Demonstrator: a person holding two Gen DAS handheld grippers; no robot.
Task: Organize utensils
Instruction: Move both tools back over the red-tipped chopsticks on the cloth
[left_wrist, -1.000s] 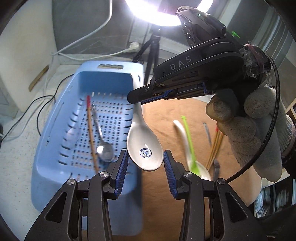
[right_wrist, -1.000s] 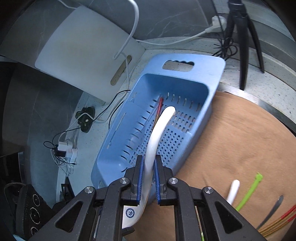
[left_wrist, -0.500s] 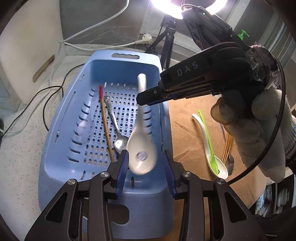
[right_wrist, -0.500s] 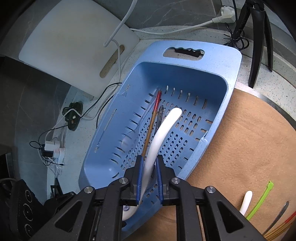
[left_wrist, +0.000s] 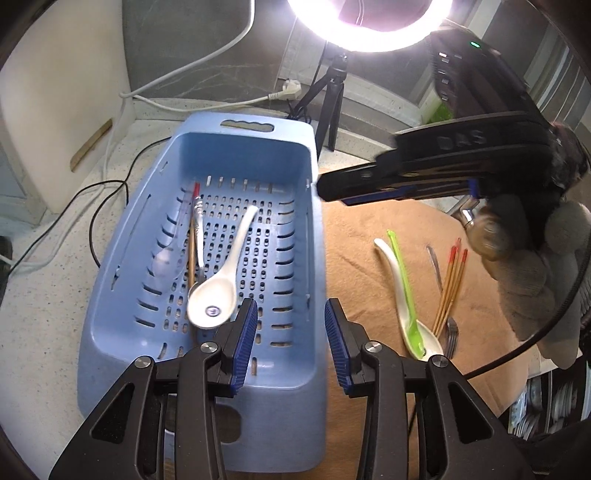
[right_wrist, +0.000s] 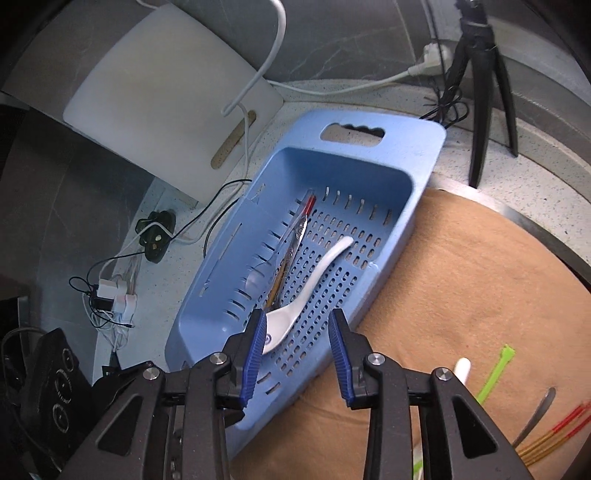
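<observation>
A white ceramic spoon (left_wrist: 221, 280) lies in the blue perforated basket (left_wrist: 303, 155), also in the right wrist view (right_wrist: 310, 280). Beside it lie a chopstick (left_wrist: 192, 251) and a metal spoon (left_wrist: 199, 236). My left gripper (left_wrist: 290, 334) is open and empty over the basket's near right side. My right gripper (right_wrist: 297, 354) is open and empty above the basket's near edge; it shows from the side in the left wrist view (left_wrist: 354, 184). On the brown mat (left_wrist: 369, 229) lie a second white spoon (left_wrist: 402, 295), a green utensil (left_wrist: 404, 284), chopsticks (left_wrist: 448, 288) and a fork (left_wrist: 450, 332).
A white cutting board (right_wrist: 166, 99) leans at the back left. Cables and plugs (right_wrist: 110, 291) lie left of the basket. A tripod (right_wrist: 480, 92) with a ring light (left_wrist: 369, 26) stands behind the basket. The mat lies to the basket's right.
My right gripper carried the white spoon over the basket, opened and let it go. The spoon now lies on the basket floor. The right gripper has drawn back to the right.
</observation>
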